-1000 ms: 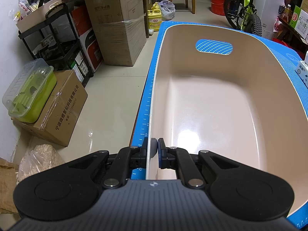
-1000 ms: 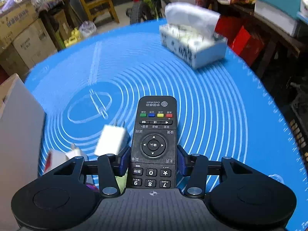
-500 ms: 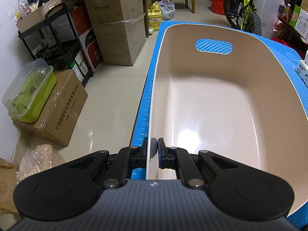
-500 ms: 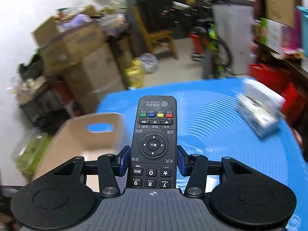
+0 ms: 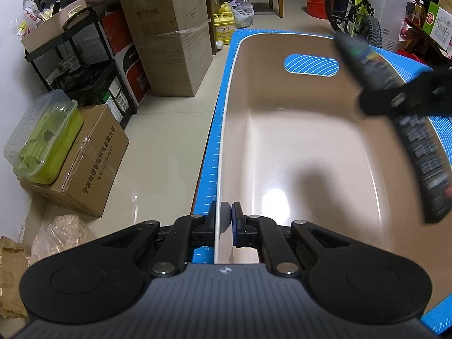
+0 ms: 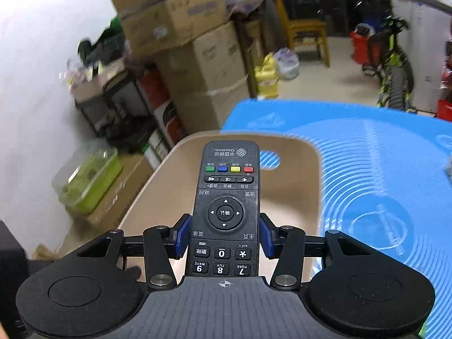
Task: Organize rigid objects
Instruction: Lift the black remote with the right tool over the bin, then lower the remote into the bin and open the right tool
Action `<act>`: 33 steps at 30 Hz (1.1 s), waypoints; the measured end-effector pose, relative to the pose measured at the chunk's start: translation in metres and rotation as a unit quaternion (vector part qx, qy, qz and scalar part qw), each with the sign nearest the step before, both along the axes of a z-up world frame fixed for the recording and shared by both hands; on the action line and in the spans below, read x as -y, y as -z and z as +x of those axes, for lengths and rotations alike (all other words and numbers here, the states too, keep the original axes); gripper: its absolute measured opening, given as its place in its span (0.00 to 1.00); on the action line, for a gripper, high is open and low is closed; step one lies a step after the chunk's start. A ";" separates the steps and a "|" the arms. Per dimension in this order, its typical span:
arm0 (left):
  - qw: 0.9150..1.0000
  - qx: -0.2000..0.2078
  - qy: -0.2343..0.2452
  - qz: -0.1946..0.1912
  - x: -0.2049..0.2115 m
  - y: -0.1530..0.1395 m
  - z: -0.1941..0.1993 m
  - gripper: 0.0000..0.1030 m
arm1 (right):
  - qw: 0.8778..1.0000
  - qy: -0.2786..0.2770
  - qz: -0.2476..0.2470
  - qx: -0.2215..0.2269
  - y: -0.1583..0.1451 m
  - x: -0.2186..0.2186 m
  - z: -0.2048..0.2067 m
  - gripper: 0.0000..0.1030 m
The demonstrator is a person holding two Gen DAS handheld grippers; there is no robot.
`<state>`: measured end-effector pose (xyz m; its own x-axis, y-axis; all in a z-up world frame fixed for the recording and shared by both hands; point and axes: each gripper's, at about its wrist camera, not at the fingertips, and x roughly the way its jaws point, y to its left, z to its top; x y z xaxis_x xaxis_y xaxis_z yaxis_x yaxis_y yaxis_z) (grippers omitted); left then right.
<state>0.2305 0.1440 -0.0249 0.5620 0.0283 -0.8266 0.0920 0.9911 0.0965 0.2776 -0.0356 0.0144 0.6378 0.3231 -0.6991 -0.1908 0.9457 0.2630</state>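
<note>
Jaws of the left gripper (image 5: 226,220) were pinched shut on the near rim of the tan bin (image 5: 296,155), which sat on the blue mat (image 6: 381,163). Jaws of the right gripper (image 6: 224,236) squeezed the black remote (image 6: 226,206) by its sides, up in the air over the bin.

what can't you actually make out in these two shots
- Remote bottom end: right wrist view, hidden under the right gripper body.
- Remote in left wrist view: blurred, buttons unreadable.
- Bin near wall: left wrist view, covered by the left gripper.
- Bin floor: right wrist view, mostly behind the remote.
- Mat: right edge cut off.
</note>
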 end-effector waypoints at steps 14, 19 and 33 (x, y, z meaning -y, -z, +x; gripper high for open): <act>1.000 -0.001 0.006 0.006 0.003 0.000 -0.001 0.10 | 0.989 -0.055 -0.097 -0.095 0.052 -0.046 0.024 0.53; 1.000 -0.001 0.006 0.006 0.003 0.000 -0.001 0.10 | 0.983 -0.067 -0.129 -0.116 0.065 -0.055 0.028 0.53; 1.000 -0.001 0.008 0.010 0.005 -0.001 0.000 0.10 | 0.970 -0.078 -0.145 -0.179 0.084 -0.063 0.042 0.54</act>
